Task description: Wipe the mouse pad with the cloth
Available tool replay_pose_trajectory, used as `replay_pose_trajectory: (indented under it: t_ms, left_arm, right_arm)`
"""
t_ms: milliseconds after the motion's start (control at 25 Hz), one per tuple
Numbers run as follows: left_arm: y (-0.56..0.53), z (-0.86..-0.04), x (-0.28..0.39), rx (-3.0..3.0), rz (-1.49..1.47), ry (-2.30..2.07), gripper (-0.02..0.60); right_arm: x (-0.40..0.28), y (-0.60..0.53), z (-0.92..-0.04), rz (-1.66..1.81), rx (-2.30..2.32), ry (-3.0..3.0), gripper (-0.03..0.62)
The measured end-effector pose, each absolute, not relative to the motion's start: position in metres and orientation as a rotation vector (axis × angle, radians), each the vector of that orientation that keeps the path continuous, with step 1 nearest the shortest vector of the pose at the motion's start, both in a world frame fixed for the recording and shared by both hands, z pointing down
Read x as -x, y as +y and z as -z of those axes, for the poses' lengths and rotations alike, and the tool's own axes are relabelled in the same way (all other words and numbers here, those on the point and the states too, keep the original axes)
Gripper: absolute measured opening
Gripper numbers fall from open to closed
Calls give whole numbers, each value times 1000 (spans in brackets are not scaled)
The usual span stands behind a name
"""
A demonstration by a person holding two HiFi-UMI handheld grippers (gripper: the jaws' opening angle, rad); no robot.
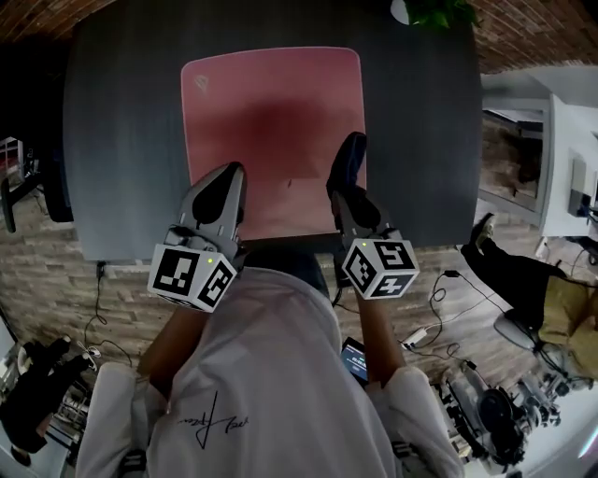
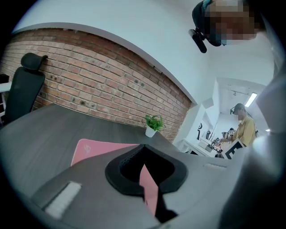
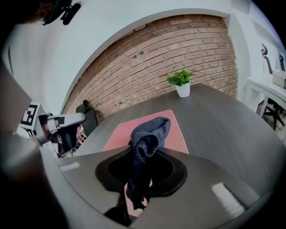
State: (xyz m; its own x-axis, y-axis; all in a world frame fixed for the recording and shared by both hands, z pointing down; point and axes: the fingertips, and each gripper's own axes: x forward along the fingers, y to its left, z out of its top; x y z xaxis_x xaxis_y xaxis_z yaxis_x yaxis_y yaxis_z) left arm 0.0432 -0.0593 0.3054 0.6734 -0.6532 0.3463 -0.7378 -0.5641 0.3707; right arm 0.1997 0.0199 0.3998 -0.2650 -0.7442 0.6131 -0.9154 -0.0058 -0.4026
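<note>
A pink mouse pad lies flat on the dark grey table. A dark blue cloth is bunched and sticks up between the jaws of my right gripper, which is shut on it. In the head view that gripper hangs over the pad's near right part with the cloth at its tip. My left gripper hovers over the pad's near left corner. Its jaws stand shut with nothing between them, and a thin sliver of the pad shows through the slit.
A small potted plant stands at the table's far right edge, against a brick wall. A black office chair stands at the table's left. White desks and another person are off to the right. Cables and gear lie on the floor.
</note>
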Motion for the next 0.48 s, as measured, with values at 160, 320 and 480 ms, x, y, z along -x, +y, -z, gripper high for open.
replay_pose_trajectory:
  t_ms: [160,320,480]
  left_arm:
    - [-53,-311,-41,-2428,-255,-1029,12]
    - [-48,-312,-43,-2452,-275,-978,12]
    - [-45,-318,-40,-2440,-300,-949,12]
  right_arm:
    - [-203,28,-417,-1152,-1771,-1970,72]
    - [-211,36,-430,-1174,-1798,-1907,73]
    - [-216,44,-444,-1111,-1764,-1857,72]
